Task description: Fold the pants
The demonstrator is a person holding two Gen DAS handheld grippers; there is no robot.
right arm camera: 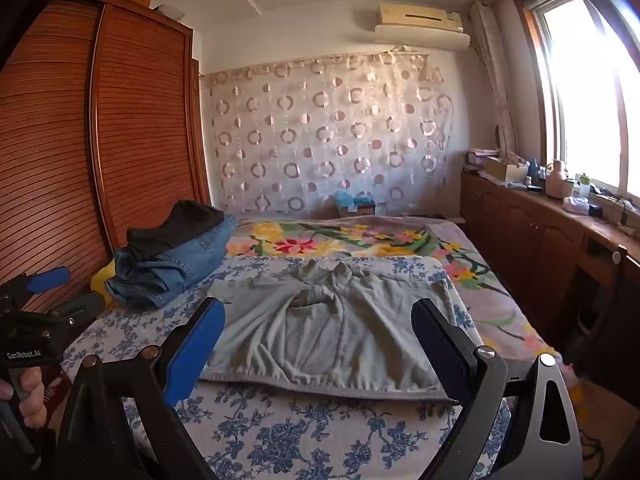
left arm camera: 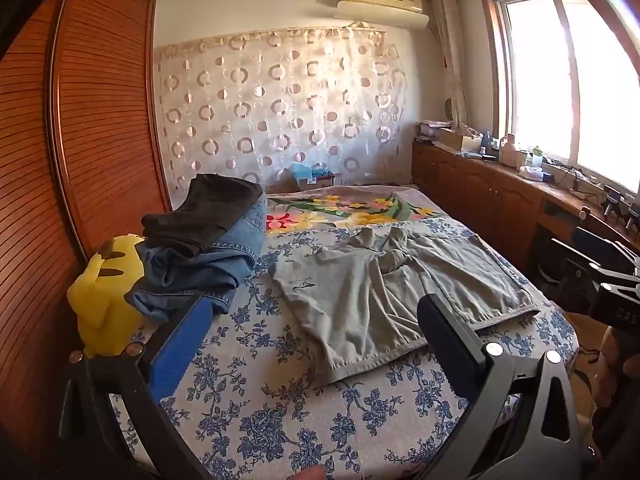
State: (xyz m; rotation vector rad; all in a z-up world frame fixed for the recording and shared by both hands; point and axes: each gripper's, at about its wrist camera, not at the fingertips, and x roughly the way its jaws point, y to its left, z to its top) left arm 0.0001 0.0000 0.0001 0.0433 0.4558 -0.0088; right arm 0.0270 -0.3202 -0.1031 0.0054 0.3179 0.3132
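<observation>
Grey-green pants (left arm camera: pixel 384 292) lie spread on the blue-flowered bedspread (left arm camera: pixel 280 400), waistband toward me, legs bunched at the far end. In the right wrist view the same pants (right arm camera: pixel 320 328) lie straight ahead. My left gripper (left arm camera: pixel 316 312) hovers over the near part of the bed, open and empty, the pants' left half beyond it. My right gripper (right arm camera: pixel 320 316) is also open and empty, framing the waistband from above. The right gripper's body (left arm camera: pixel 612 292) shows at the right edge of the left wrist view, and the left one (right arm camera: pixel 36 320) shows at the left in the right wrist view.
A stack of folded jeans (left arm camera: pixel 200 268) with dark trousers (left arm camera: pixel 208 212) on top sits at the bed's left, beside a yellow plush toy (left arm camera: pixel 108 292). A louvred wooden wardrobe (left arm camera: pixel 80 120) stands left. A cluttered wooden counter (left arm camera: pixel 520 176) under the window runs along the right.
</observation>
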